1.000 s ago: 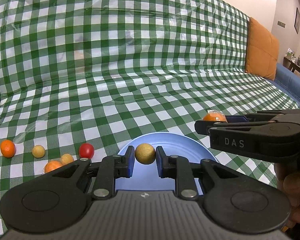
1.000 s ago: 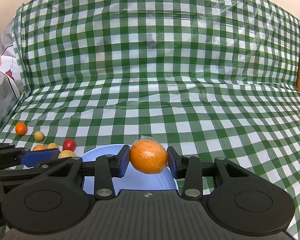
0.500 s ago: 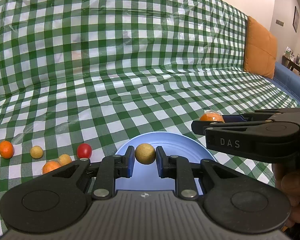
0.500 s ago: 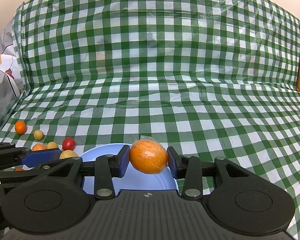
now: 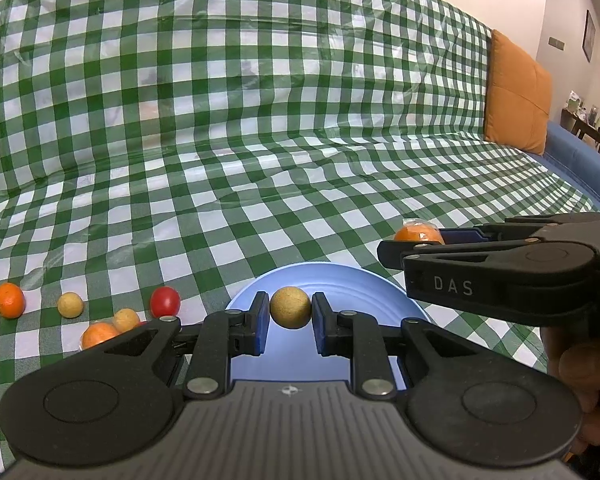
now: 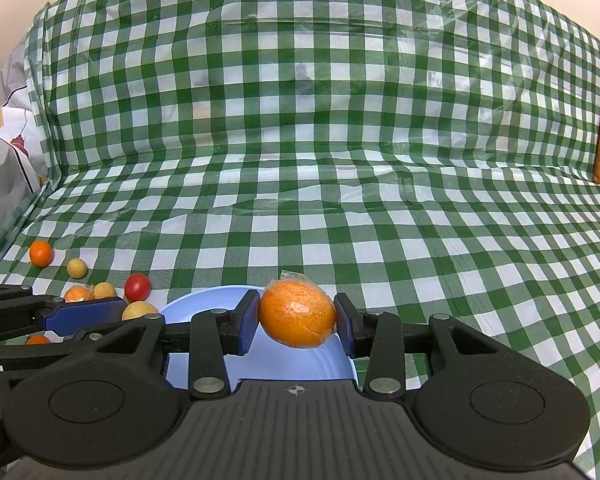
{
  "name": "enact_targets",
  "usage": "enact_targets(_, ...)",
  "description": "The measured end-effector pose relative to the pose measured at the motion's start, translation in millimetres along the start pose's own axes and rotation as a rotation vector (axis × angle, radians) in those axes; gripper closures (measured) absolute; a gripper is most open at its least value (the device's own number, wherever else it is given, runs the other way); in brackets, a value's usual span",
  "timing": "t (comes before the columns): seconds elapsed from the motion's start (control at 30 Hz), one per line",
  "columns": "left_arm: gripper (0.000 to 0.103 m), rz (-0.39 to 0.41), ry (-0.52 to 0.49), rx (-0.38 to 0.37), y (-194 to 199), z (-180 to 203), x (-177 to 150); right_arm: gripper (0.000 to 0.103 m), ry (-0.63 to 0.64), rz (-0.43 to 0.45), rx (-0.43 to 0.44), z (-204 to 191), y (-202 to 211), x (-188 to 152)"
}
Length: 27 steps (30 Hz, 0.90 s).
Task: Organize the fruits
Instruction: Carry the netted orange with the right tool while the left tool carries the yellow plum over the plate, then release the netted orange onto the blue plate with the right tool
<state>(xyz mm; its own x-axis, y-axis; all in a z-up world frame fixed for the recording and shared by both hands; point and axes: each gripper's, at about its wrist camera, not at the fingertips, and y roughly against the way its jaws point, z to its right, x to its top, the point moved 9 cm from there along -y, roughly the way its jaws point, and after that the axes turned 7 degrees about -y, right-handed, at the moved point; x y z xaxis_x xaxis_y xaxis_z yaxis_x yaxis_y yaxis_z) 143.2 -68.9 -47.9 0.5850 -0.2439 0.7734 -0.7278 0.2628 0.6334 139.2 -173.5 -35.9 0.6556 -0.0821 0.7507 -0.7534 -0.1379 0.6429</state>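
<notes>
A small tan ball-shaped fruit (image 5: 291,307) is pinched between the blue pads of the left gripper (image 5: 290,317), above the blue plate (image 5: 340,280). A plastic-wrapped orange (image 6: 297,314) is clamped between the pads of the right gripper (image 6: 297,326), over the plate's right part. The right gripper is seen from the side in the left wrist view, held by a hand (image 5: 580,364) at the right edge. To the left of the plate, on the green checked cloth (image 6: 340,220), loose fruits are scattered: a red fruit (image 5: 165,301), a small orange (image 5: 9,300), a tan fruit (image 5: 70,304) and two more fruits, touching, nearer. An orange cushion (image 5: 516,96) is seen at far right.
</notes>
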Motion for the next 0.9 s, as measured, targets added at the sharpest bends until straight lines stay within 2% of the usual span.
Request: enact_targets(0.9,0.078,-0.007,-0.021,-0.02,-1.5,11.6,-1.2,0.061,0.006,-0.011,0.008,5.9,-5.5,-2.6)
